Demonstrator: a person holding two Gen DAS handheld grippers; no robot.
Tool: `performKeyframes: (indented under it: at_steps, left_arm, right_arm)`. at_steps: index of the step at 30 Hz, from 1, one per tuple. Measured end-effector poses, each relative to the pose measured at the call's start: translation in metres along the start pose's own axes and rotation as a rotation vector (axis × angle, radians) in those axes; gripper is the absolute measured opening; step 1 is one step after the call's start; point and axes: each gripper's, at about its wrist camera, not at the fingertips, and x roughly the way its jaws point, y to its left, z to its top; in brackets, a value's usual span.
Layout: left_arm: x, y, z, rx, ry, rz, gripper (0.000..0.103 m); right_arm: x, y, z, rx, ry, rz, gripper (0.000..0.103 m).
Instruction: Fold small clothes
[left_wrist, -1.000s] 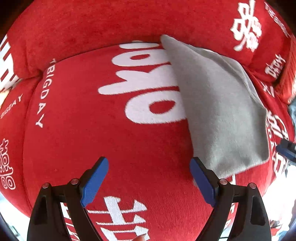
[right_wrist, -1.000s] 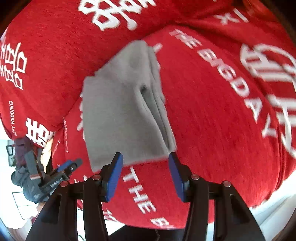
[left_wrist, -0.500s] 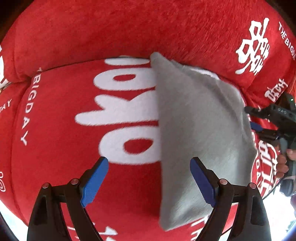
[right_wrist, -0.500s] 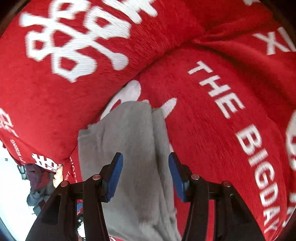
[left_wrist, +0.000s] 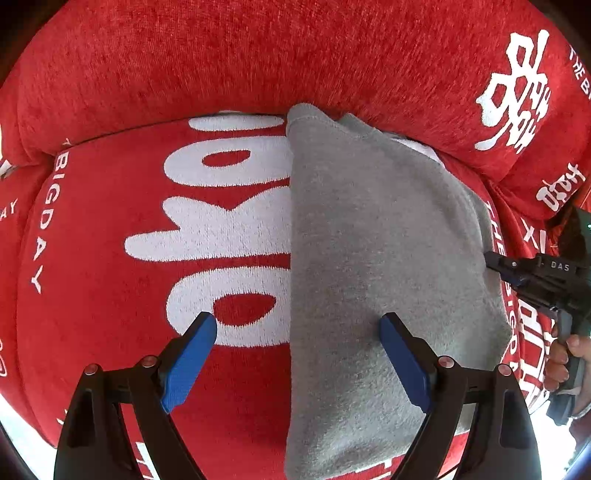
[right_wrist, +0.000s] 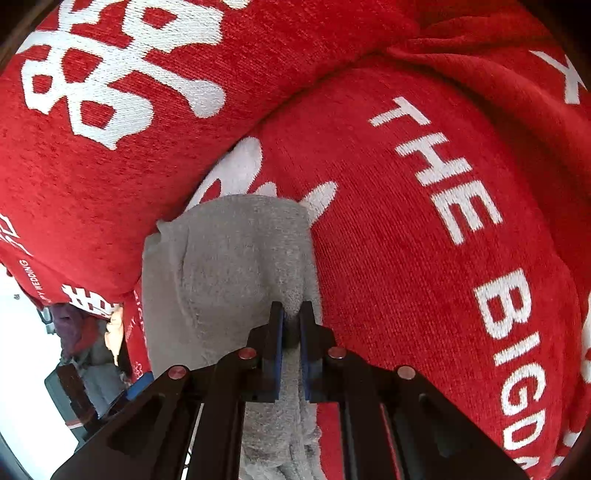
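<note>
Pinching the edge of the soft grey fleece garment (right_wrist: 229, 266) on the red printed sofa cushion (right_wrist: 424, 236)
Right gripper (right_wrist: 291, 314) closed on its right edge, probably to fold it over; left gripper (left_wrist: 299, 332) wide open above its other edge, holding nothing.

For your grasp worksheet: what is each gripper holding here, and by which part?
The right gripper is shut on the grey cloth, pinching a raised fold at its right edge. The left gripper holds nothing, its jaws wide open above the cloth's left edge.
</note>
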Motion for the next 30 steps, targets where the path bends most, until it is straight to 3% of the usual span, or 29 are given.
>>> performKeyframes:
  at_steps: [16, 17, 19, 20, 21, 30]
  left_arm:
    - [0.005, -0.006, 0.004, -0.006, 0.021, 0.015, 0.090]
    - [0.005, -0.006, 0.004, -0.006, 0.023, 0.015, 0.090]
    - [0.007, -0.008, 0.006, -0.004, 0.026, 0.016, 0.090]
    - [0.008, -0.009, 0.006, -0.004, 0.029, 0.017, 0.090]
    - [0.009, -0.009, 0.006, -0.003, 0.032, 0.017, 0.090]
    - [0.015, -0.015, 0.010, 0.010, 0.039, 0.025, 0.091]
  right_arm:
    - [-0.030, 0.001, -0.017, 0.008, 0.029, -0.013, 0.014]
    - [-0.031, 0.000, -0.018, 0.016, 0.031, -0.010, 0.018]
    - [-0.031, -0.001, -0.019, 0.025, 0.032, -0.008, 0.034]
    - [-0.033, -0.002, -0.020, 0.027, 0.029, -0.009, 0.049]
    - [-0.034, -0.001, -0.021, 0.028, 0.025, -0.007, 0.053]
    - [-0.033, -0.002, -0.022, 0.032, 0.032, 0.010, 0.057]
